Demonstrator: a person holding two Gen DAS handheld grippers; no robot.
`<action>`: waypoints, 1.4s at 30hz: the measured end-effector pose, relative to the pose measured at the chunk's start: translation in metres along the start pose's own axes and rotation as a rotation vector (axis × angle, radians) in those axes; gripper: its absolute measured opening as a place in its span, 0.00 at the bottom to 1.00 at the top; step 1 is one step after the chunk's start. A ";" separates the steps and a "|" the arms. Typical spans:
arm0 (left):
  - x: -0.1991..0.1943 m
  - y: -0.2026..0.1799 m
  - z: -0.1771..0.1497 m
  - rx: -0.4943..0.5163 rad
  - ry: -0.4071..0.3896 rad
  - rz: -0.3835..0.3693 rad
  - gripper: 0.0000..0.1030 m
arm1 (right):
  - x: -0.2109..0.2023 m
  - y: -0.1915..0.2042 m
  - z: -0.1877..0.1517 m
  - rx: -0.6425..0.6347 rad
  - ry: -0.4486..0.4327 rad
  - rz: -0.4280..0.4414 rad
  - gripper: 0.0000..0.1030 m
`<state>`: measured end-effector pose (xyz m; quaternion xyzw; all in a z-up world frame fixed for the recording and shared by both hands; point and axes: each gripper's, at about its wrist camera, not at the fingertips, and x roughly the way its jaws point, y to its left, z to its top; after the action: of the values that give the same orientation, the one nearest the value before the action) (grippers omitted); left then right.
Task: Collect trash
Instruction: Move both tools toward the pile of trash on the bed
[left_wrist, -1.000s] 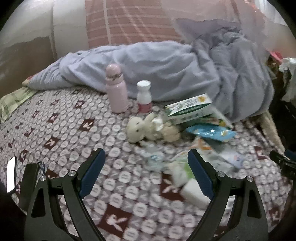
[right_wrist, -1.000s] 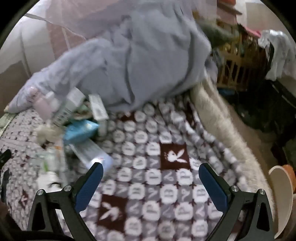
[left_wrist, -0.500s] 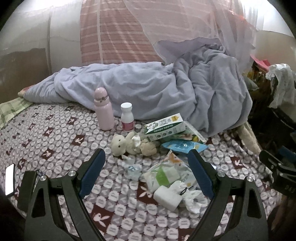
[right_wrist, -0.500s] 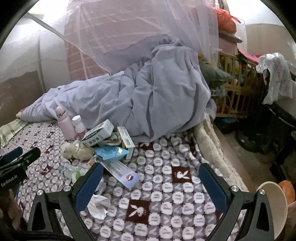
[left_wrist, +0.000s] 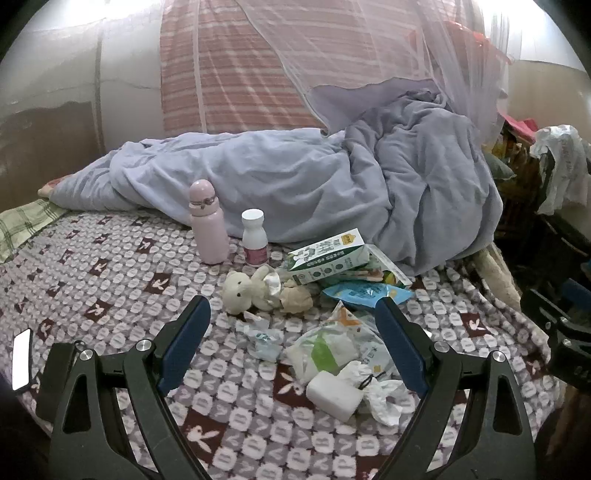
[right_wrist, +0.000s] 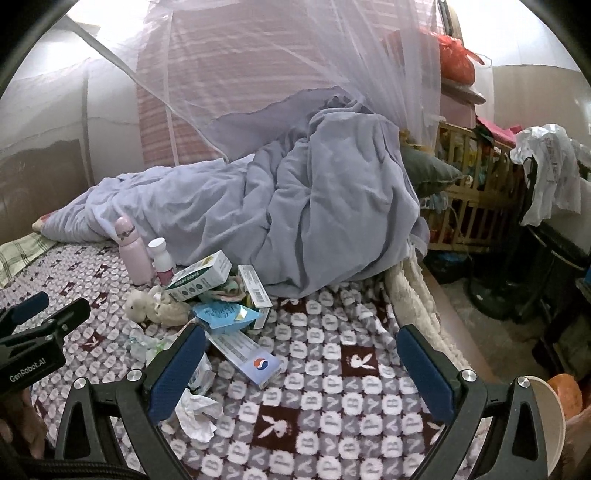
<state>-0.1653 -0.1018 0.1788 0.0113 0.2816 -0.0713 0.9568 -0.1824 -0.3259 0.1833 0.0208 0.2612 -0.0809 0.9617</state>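
Observation:
Trash lies in a heap on the patterned bedspread (left_wrist: 110, 280): a crumpled tissue (left_wrist: 380, 398), a white pack (left_wrist: 334, 395), a green-and-white wrapper (left_wrist: 325, 350), a clear wrapper (left_wrist: 264, 338), a blue packet (left_wrist: 365, 293) and a green-and-white carton (left_wrist: 327, 256). My left gripper (left_wrist: 291, 321) hovers open above the near side of the heap, holding nothing. My right gripper (right_wrist: 301, 343) is open over bare bedspread, to the right of a long box with a red-and-blue logo (right_wrist: 247, 354) and the tissue (right_wrist: 197, 410).
A pink bottle (left_wrist: 207, 225), a white pill bottle (left_wrist: 254, 238) and a plush bunny (left_wrist: 247, 290) stand behind the heap. A lilac duvet (left_wrist: 295, 184) fills the back of the bed. A phone (left_wrist: 21, 358) lies at the left. A wooden crib (right_wrist: 469, 206) and a white bowl (right_wrist: 550, 417) are beside the bed.
Both grippers have drawn back and up from the bed, so the heap looks smaller and sharper. Both stayed open, and nothing on the bed moved.

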 end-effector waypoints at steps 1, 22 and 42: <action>0.000 0.000 0.000 -0.002 0.001 -0.003 0.88 | 0.000 0.000 0.000 0.001 0.000 0.000 1.00; 0.001 0.006 0.002 -0.015 -0.001 0.022 0.88 | -0.002 0.000 0.005 0.007 -0.015 0.014 1.00; -0.003 0.011 0.005 -0.039 -0.008 0.047 0.88 | -0.004 0.002 0.002 0.002 -0.009 0.018 1.00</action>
<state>-0.1632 -0.0911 0.1843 -0.0011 0.2787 -0.0435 0.9594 -0.1849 -0.3232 0.1869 0.0236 0.2568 -0.0726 0.9634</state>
